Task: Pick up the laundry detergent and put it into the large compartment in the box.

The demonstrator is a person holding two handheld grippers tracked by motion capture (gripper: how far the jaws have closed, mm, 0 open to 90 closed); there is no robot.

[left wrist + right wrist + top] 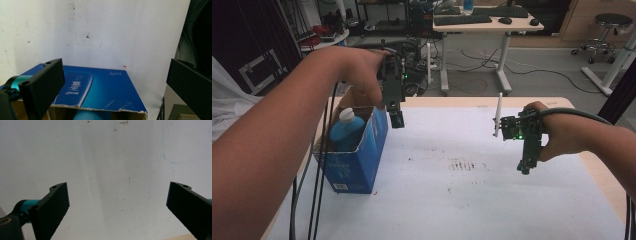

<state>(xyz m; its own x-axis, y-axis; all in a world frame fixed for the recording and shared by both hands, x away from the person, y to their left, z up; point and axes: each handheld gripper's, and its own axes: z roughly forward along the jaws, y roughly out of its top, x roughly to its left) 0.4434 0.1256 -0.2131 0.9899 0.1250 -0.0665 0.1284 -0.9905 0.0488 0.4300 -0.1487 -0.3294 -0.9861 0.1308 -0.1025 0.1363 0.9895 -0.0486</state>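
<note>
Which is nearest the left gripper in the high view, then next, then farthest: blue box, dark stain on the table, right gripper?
1. Blue box: directly under the left gripper, at table left.
2. Dark stain: mid-table.
3. Right gripper: far right side.

The box stands on the counter at its left edge, a bottle upright inside it. The left gripper hangs just above the box's far right corner; the right gripper hovers well apart, over the counter's right side.
</note>
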